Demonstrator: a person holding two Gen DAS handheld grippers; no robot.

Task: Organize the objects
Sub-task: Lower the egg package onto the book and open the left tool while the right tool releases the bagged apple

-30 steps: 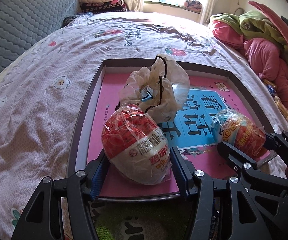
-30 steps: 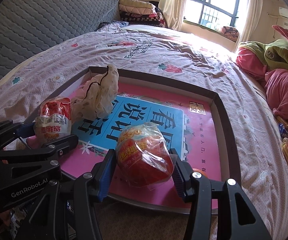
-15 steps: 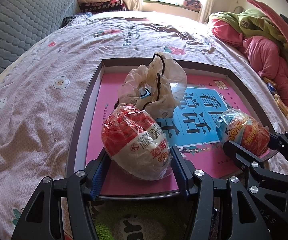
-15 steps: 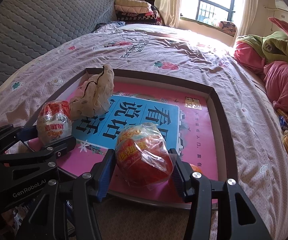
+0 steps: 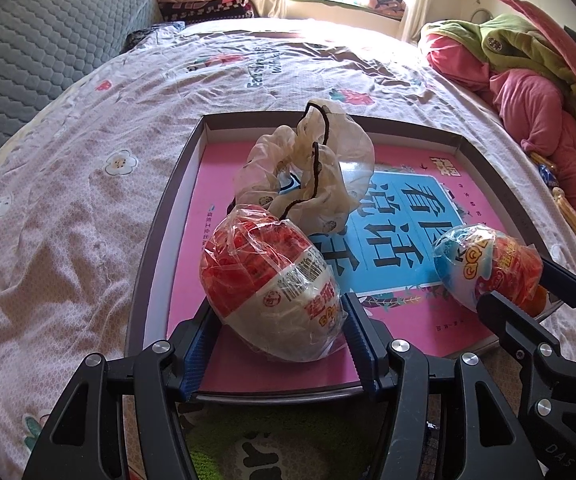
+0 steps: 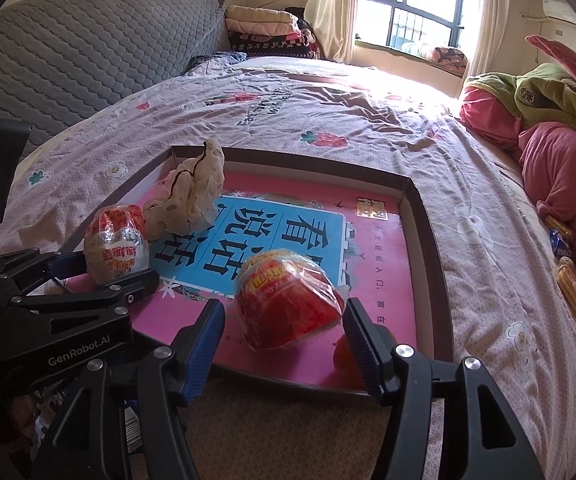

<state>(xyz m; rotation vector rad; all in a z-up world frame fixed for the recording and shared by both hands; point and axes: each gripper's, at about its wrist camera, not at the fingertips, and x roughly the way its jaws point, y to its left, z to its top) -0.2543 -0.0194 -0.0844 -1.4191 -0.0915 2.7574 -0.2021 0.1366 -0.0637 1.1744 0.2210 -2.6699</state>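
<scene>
Plastic-wrapped egg toys [image 5: 271, 280] [image 6: 288, 300] lie red, crinkled.

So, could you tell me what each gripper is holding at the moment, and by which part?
The left gripper clamps the red-and-white wrapped egg by its sides. The right gripper holds nothing: its jaws are opening, clear of the red wrapped egg between them.

Pink tray [image 5: 183, 216], floral bedspread [image 5: 87, 184]
</scene>
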